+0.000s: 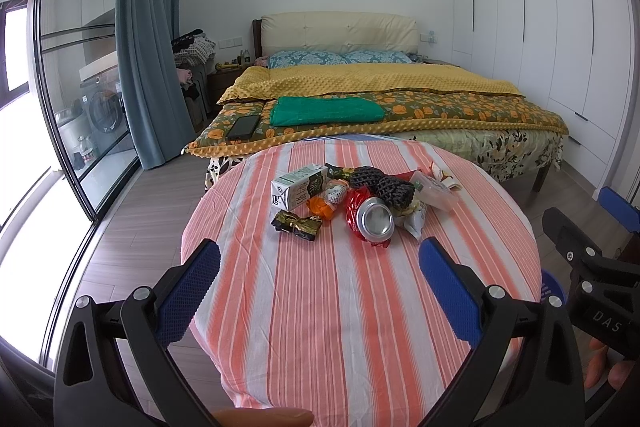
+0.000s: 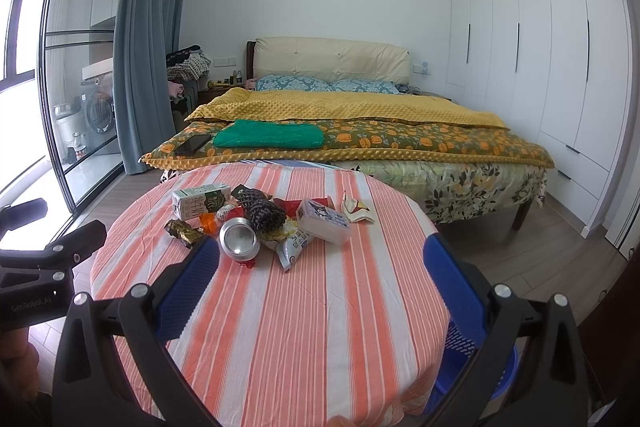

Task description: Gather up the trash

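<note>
left tool [image 1: 320, 291] spread, empty | right tool [image 2: 322, 281] spread, empty | trash pile [image 1: 360, 199] on table [image 1: 320, 307]

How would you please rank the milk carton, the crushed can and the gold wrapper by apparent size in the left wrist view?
1. milk carton, largest.
2. crushed can, somewhat smaller; it lies nearer the camera, so the gap is unsure.
3. gold wrapper, smallest.
</note>
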`<state>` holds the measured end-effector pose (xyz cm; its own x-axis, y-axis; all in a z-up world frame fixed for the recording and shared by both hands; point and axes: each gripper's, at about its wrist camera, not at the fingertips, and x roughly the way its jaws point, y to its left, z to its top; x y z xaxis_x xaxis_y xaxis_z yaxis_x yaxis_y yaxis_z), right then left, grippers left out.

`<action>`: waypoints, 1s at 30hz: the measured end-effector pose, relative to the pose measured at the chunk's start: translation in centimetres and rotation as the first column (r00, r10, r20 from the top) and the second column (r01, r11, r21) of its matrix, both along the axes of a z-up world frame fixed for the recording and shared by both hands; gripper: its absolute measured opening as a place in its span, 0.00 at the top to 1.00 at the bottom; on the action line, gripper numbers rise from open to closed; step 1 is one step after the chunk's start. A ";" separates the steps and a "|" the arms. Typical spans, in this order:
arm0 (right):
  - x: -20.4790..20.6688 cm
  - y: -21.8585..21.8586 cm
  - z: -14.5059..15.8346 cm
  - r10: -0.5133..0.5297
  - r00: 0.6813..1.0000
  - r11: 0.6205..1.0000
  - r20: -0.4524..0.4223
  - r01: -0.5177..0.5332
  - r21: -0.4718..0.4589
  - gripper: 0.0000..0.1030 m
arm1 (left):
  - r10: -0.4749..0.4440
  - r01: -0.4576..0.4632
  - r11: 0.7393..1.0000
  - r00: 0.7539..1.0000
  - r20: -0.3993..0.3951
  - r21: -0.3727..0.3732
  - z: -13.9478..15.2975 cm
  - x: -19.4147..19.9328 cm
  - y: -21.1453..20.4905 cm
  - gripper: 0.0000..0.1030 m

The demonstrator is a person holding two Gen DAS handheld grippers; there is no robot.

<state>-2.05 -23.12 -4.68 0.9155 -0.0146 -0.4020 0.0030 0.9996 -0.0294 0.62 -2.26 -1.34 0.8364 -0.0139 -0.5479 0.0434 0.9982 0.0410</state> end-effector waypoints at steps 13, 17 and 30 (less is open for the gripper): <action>0.0 0.0 0.0 0.000 1.000 1.000 0.000 0.000 0.000 0.04 | 0.000 0.000 1.000 1.000 -0.003 -0.001 -0.1 0.0 -0.2 0.04; 0.0 0.0 -0.1 -0.001 1.000 1.000 -0.001 0.001 0.000 0.04 | 0.001 -0.001 1.000 1.000 -0.004 0.000 -0.2 0.0 -0.3 0.04; 3.0 -1.1 -4.0 -0.007 0.996 0.999 -0.093 0.011 0.041 0.04 | 0.026 -0.030 0.999 0.981 -0.190 -0.018 -7.7 4.8 2.5 0.04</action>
<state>0.91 -24.26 -8.68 0.8743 -0.0044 -0.4854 0.0113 0.9999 0.0114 5.47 0.25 -9.06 0.7175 -0.0044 -0.6965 0.0201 0.9997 0.0144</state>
